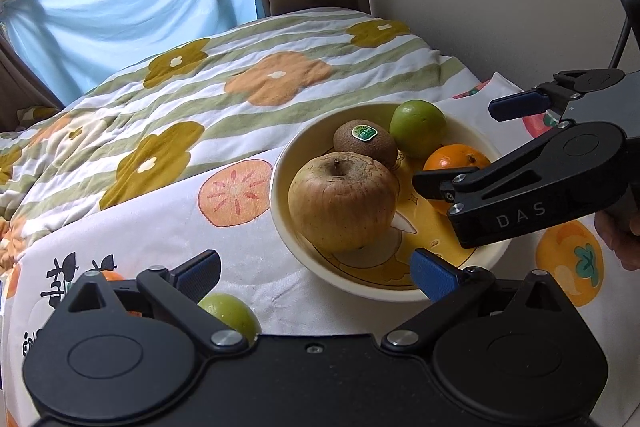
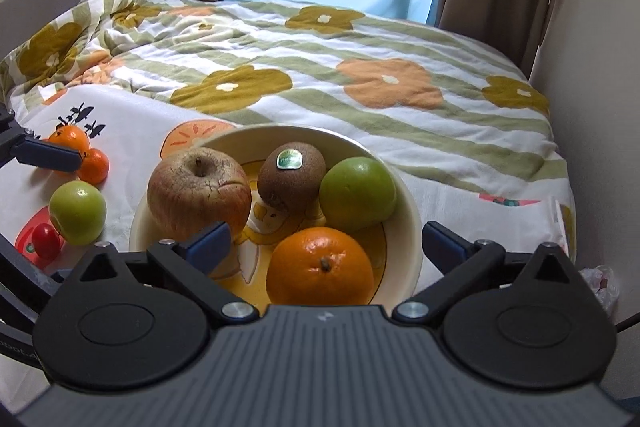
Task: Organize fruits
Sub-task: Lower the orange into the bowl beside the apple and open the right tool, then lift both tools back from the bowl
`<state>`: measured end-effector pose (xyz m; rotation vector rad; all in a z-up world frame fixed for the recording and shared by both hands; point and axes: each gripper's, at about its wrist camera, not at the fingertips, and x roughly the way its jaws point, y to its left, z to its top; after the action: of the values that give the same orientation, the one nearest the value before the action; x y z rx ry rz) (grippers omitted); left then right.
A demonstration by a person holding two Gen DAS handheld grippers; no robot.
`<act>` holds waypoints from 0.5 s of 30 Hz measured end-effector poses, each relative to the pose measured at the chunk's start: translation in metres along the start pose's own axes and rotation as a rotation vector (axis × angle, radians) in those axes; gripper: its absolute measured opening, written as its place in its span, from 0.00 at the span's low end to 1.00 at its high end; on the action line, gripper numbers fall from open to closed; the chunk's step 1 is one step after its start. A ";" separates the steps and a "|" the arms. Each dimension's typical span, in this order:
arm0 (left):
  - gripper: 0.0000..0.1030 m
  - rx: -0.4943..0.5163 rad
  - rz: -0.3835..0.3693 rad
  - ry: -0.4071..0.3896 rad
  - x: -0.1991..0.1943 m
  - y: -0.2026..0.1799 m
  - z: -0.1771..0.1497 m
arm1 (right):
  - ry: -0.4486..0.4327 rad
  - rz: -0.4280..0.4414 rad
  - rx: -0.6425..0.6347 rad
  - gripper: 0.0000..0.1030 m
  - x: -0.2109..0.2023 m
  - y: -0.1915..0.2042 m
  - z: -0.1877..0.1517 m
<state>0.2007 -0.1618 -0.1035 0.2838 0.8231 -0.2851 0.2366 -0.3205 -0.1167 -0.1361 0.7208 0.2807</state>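
On the bed, four fruits in the bowl and four more waiting off to the left.

Going left to right in the right wrist view, we've got two small oranges (image 2: pixel 80 155), a cherry tomato (image 2: pixel 46 241) and a loose green apple (image 2: pixel 78 213) lying on the printed cloth (image 2: pixel 132 131), then the bowl (image 2: pixel 404 195) holding the wrinkled apple (image 2: pixel 198 193), kiwi (image 2: pixel 292 177), another green fruit (image 2: pixel 358 193) and a big orange (image 2: pixel 320 267). Our right tongs (image 2: pixel 326 247) are spread wide over the bowl with the orange sitting between them, not gripped. Our left tongs (image 1: pixel 316 273) are open too and holding nothing, and the loose green apple (image 1: pixel 230 315) lies just below their left finger. So we'd say the left hand is the nearer one for those leftovers; they're round, so no axis to line up with.
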 end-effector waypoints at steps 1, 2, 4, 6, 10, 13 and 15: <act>1.00 -0.002 0.000 0.000 -0.001 0.000 0.000 | 0.007 0.001 0.006 1.00 -0.001 -0.001 0.001; 1.00 -0.004 -0.001 0.000 -0.002 -0.002 -0.001 | 0.018 -0.001 0.009 1.00 -0.002 -0.001 0.000; 1.00 -0.004 0.001 -0.002 -0.004 -0.004 -0.001 | 0.026 -0.007 0.018 1.00 -0.004 -0.003 0.000; 1.00 -0.004 0.004 -0.008 -0.008 -0.007 -0.001 | 0.020 -0.004 0.030 1.00 -0.008 -0.005 0.000; 1.00 -0.012 0.006 -0.026 -0.017 -0.011 0.000 | 0.005 -0.011 0.024 1.00 -0.024 -0.003 0.001; 1.00 -0.017 0.013 -0.042 -0.027 -0.016 0.000 | -0.004 -0.013 0.027 1.00 -0.036 -0.003 0.001; 1.00 -0.021 0.018 -0.055 -0.035 -0.017 -0.001 | -0.012 -0.012 0.036 1.00 -0.046 -0.004 0.001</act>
<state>0.1715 -0.1727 -0.0801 0.2620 0.7682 -0.2663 0.2052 -0.3339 -0.0851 -0.1042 0.7125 0.2570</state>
